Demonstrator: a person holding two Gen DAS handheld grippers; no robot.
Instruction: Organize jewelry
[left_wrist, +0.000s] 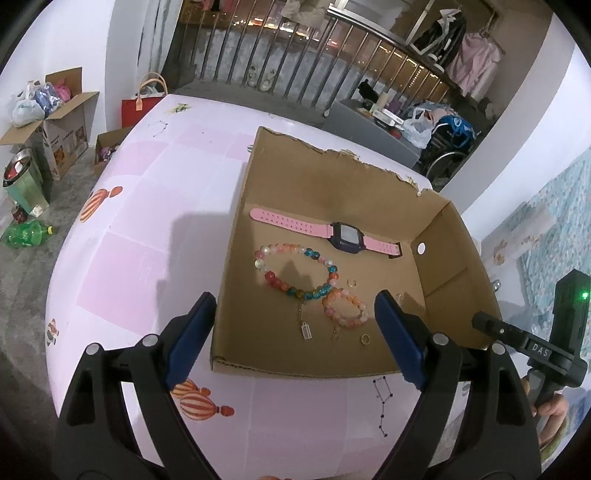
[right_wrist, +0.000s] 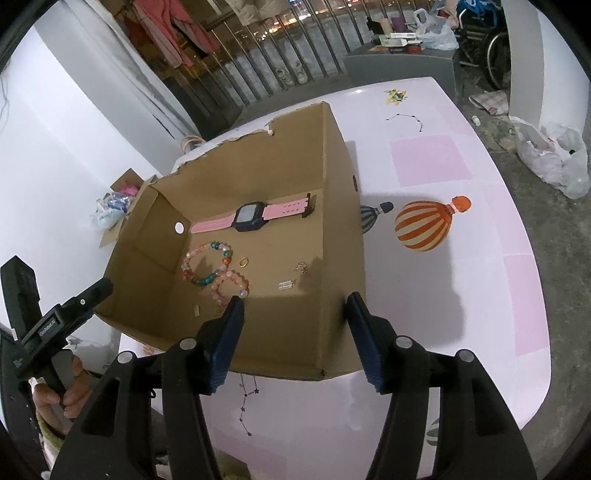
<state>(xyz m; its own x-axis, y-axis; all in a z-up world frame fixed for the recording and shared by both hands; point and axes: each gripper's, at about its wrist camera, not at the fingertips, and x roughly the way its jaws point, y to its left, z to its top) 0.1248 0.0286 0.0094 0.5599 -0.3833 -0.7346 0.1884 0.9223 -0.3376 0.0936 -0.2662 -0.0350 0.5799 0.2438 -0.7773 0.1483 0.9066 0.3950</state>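
The pink watch (left_wrist: 325, 230), bead bracelets (left_wrist: 295, 273) and rings lie in the cardboard box (left_wrist: 332, 177) on my tabletop (left_wrist: 147, 240). Both my left gripper (left_wrist: 295, 314) and right gripper (right_wrist: 295, 314) hover with fingers spread, empty. I judge sorting's nearly done; next I'd look for strays.

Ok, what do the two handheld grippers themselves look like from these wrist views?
Both match: the left gripper and right gripper have black plastic arms with silver rivets and blue ribbed pads. The right gripper's body is black, with white lettering and a green light.
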